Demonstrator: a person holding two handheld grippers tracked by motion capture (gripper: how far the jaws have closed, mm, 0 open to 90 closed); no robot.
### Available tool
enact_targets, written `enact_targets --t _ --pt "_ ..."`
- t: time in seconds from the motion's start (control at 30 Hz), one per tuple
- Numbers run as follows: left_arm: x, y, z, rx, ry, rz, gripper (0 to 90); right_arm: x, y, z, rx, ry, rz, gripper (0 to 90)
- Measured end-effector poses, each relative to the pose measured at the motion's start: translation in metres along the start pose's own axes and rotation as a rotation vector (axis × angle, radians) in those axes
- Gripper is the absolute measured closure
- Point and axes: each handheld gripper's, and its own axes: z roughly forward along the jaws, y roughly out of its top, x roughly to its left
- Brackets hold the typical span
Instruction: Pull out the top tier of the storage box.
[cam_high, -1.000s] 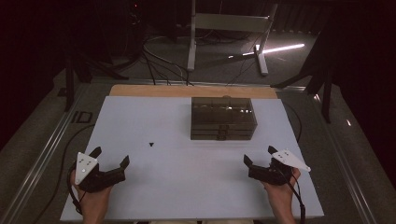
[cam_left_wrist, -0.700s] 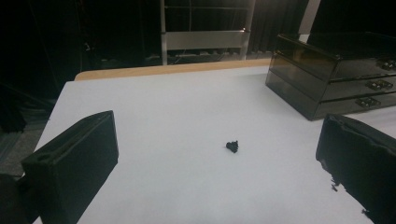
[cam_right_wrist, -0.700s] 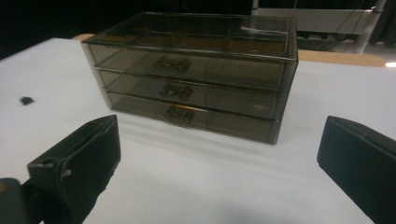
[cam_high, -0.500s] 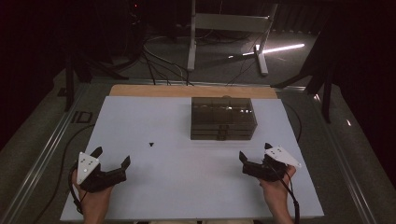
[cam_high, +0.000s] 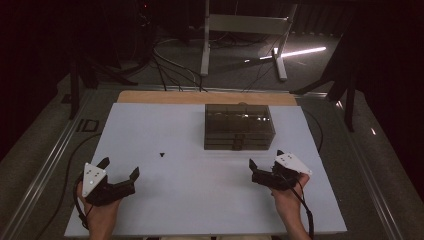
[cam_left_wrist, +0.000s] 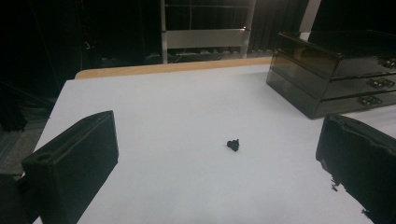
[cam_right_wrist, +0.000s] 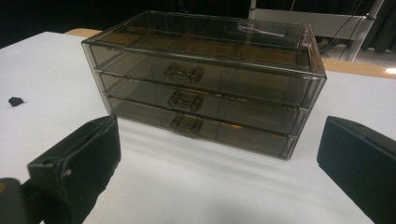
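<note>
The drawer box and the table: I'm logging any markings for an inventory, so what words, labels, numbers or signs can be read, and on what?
"ID": dark marking on the grey floor beside the table's far left corner.
No text on the drawer box, the white table, or the small black object.

Left gripper (cam_high: 119, 175) held low in the left hand (cam_high: 100, 212), jaws spread wide with nothing between them, pointing forward and slightly right. Right gripper (cam_high: 264, 161) held in the right hand (cam_high: 287, 197), jaws likewise wide apart and empty, pointing forward and slightly left, grey plate on top. Both forearms entering from the near edge, well apart from each other.
</note>
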Motion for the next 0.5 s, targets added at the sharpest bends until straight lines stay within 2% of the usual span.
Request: enact_targets --t 0.17,0.5 --pt "0.0 0.0 0.001 0.005 -0.003 0.002 0.4 0.003 0.004 0.008 -0.007 -0.011 0.016 0.0" --pt "0.0 0.0 0.001 0.009 0.0 0.001 0.4 0.011 0.013 0.018 -0.038 -0.035 0.014 0.0"
